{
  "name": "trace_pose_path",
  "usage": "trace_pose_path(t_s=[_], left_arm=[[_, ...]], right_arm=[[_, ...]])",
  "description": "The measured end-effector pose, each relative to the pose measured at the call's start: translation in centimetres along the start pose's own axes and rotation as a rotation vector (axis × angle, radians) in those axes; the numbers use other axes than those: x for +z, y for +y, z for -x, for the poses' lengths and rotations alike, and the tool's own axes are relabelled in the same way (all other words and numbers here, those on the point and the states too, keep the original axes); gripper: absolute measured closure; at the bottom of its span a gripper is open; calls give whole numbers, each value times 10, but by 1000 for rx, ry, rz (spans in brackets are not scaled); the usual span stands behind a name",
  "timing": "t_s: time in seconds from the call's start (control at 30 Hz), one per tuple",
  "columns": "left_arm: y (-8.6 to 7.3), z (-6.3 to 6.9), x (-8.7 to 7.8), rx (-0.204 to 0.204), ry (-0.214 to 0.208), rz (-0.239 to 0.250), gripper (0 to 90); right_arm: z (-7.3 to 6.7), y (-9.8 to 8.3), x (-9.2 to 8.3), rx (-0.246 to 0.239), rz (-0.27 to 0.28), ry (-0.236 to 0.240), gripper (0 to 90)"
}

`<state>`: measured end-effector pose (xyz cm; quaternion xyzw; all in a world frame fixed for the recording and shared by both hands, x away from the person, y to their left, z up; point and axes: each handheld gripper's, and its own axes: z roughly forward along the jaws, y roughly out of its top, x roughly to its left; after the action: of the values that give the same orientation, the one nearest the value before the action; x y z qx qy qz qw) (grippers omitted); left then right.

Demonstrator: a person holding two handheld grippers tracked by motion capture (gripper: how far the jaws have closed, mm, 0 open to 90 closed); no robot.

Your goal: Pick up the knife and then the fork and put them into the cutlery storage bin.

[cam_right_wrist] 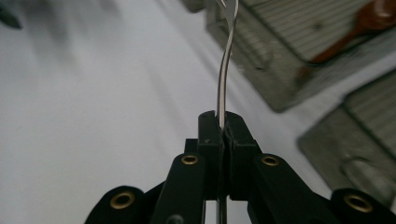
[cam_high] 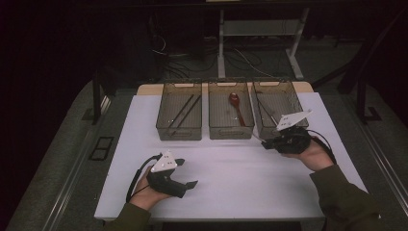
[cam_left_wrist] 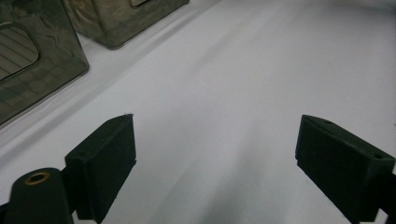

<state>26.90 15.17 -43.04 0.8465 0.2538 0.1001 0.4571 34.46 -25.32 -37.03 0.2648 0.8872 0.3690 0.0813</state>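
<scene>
My right gripper hovers just in front of the right-hand bin, shut on the handle of a thin metal fork. In the right gripper view the fork rises edge-on from the closed pads, its curved head reaching toward the bins. My left gripper is low over the near left of the white table. Its jaws stand wide apart with nothing between them, only bare table surface.
Three clear mesh-bottomed bins line the table's far side. The left bin holds black chopsticks, and the middle bin holds a red spoon. Thin utensils lie in the right one. Cables and desk legs are on the floor beyond.
</scene>
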Motion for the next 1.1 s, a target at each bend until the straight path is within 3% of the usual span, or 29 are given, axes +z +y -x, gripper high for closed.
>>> trace_pose_path(t_s=[0.27, 0.53, 1.1], left_arm=[[-1, -2, 0, -6, 20, 9, 91], [-1, -2, 1, -5, 13, 6, 91], [-2, -2, 3, 2, 5, -1, 95]], right_arm=[[33, 8, -18, 101, 13, -93, 869], [59, 19, -27, 166, 34, -157, 868], [112, 20, -15, 339, 34, -298, 868]])
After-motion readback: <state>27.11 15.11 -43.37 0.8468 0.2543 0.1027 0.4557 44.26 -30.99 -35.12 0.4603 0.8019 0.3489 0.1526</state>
